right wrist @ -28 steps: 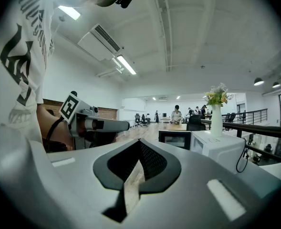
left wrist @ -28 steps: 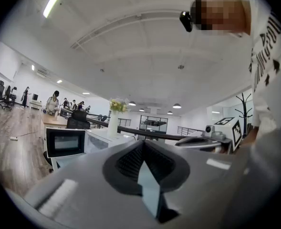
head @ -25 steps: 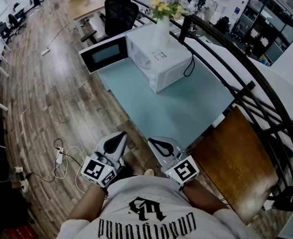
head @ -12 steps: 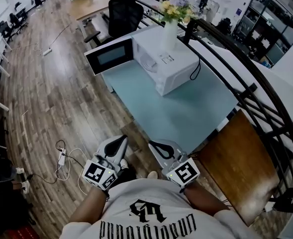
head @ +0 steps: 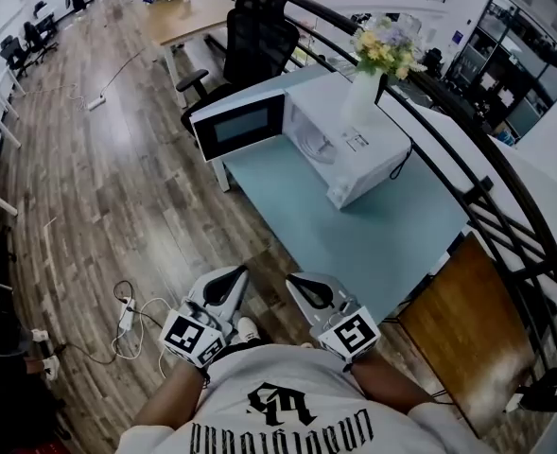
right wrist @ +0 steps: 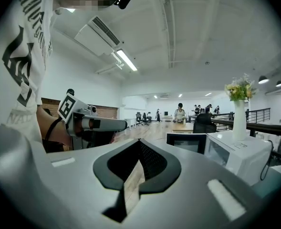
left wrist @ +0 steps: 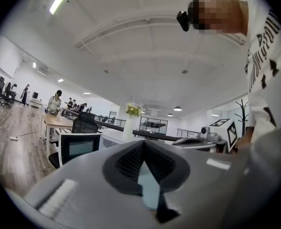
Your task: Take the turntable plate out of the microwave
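Pointing ahead side by side, the left hand-held gripper [head: 233,274] and the right hand-held gripper [head: 299,280] each have their jaws pressed together on nothing, close to the person's shirt [head: 278,400] and above the wood floor [head: 108,197]. Well ahead of them, on the pale blue worktop [head: 354,244], the white microwave [head: 363,154] stands with its door [head: 240,126] swung open, and the turntable plate [head: 313,143] lies inside the cavity. A vase of flowers [head: 363,97] stands on the microwave's top.
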